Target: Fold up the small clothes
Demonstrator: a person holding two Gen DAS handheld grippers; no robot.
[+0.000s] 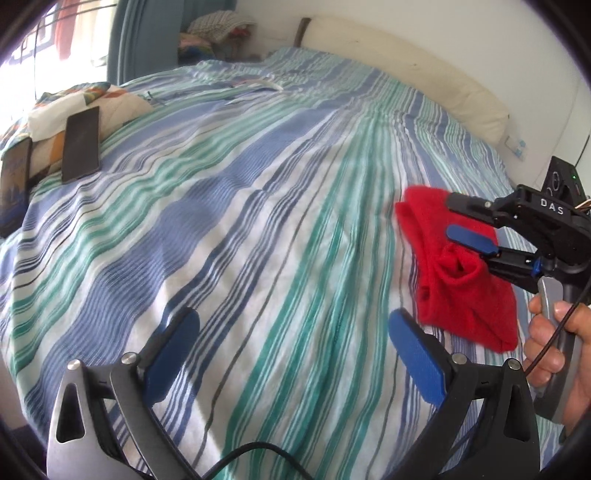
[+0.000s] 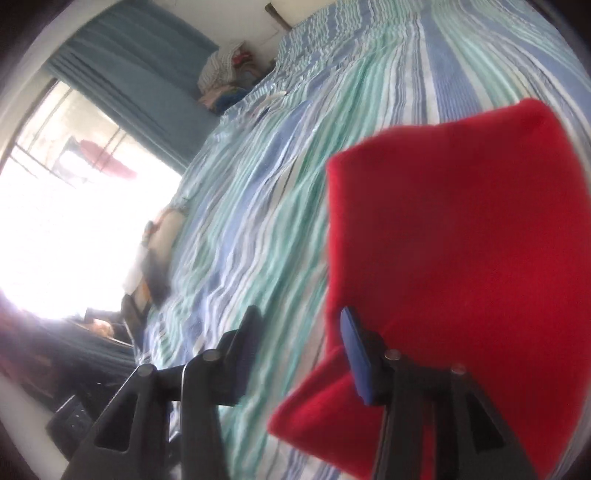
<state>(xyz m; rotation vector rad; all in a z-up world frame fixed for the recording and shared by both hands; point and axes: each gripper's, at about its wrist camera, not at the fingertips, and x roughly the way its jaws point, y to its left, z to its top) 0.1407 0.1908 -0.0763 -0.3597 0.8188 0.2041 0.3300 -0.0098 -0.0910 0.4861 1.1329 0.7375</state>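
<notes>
Bed [image 1: 258, 192]: fills most of both views, under a cover striped in blue, green and white; the stripes run from the lower edge up toward the far wall.
Bolster [image 1: 424, 70]: long cream cushion along the head of the bed, upper right of the left wrist view.
Curtain [image 2: 140, 74]: blue-grey, upper left of the right wrist view, beside a window [image 2: 66, 221] blown out with daylight.
Red garment [image 1: 461, 273]: small piece of clothing, bunched and partly folded over itself, right of centre in the left wrist view. It lies on the bed cover near the right edge. In the right wrist view it [image 2: 461, 240] fills the right half of the frame, blurred.
Right gripper [image 1: 458, 218]: comes in from the right edge of the left wrist view, held by a hand [image 1: 554, 332] at lower right. Its jaws stand apart over the garment, one black finger above and one blue pad [image 1: 472, 238] below, both against red cloth. In its own view the right-hand finger is up against the cloth and the left-hand one is clear of it, so nothing is pinched.
Left gripper [image 1: 291, 343]: lower edge of its own view, jaws wide apart over bare bed cover, nothing between them; the garment lies just beyond its right finger.
Pillow [image 1: 74, 110]: patterned, upper left of the left wrist view, at the bed's edge.
Phone [image 1: 81, 144]: dark slab leaning on the pillow.
Pile of clothes [image 1: 218, 29]: top centre of the left wrist view, past the far corner of the bed.
</notes>
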